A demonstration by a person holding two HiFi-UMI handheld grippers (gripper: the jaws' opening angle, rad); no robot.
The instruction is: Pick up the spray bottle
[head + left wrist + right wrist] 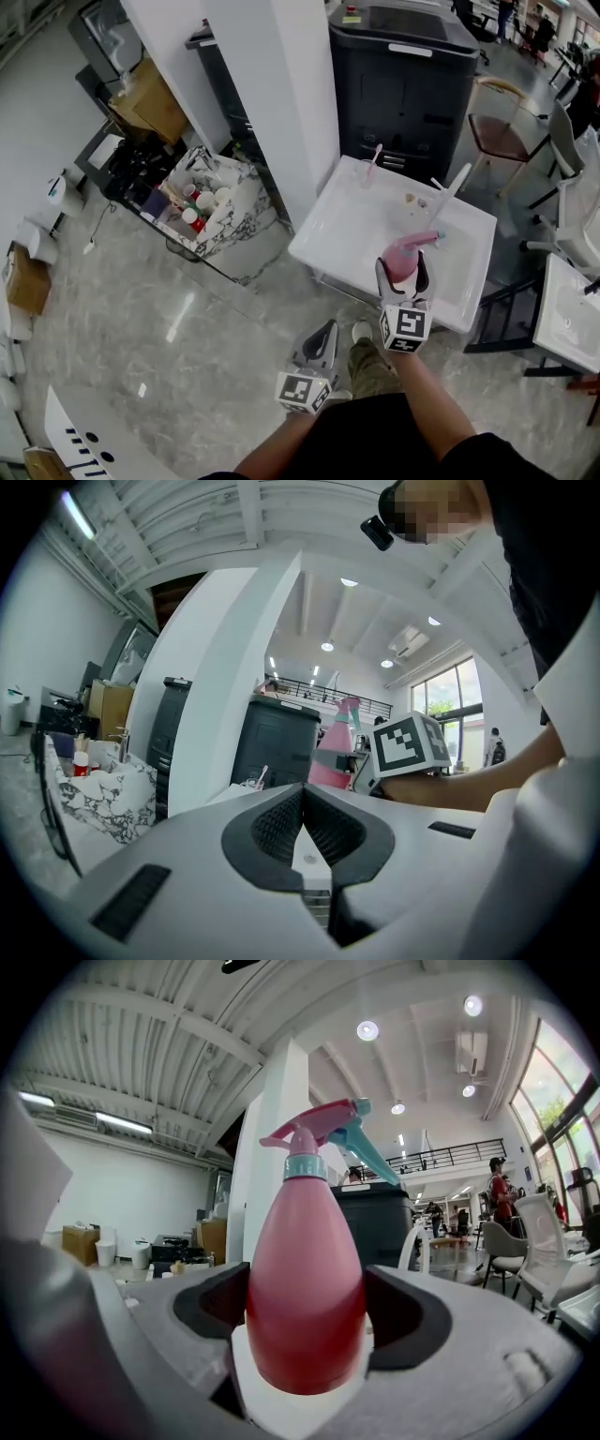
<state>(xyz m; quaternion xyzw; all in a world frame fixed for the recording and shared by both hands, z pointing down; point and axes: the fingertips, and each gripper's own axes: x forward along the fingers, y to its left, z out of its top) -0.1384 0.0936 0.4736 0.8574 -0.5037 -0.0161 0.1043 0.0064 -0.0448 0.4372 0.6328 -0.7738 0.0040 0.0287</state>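
The pink spray bottle [403, 260] with a teal trigger head is clamped upright in my right gripper [404, 279], above the front part of the white table [337, 230]. In the right gripper view the spray bottle [305, 1279] fills the middle, and both black pads press its sides. My left gripper [320, 349] hangs lower, to the left, off the table over the floor. Its pads [281, 822] meet with nothing between them. From the left gripper view the spray bottle [333, 752] shows at mid-distance beside the right gripper's marker cube [408, 744].
On the white table stand a small cup with a pink stick [367, 173] and a white faucet-like piece [448, 190]. A white pillar [272, 84] and a black bin [403, 70] stand behind it. A marbled basin of cups [211, 206] sits left; chairs [502, 122] at right.
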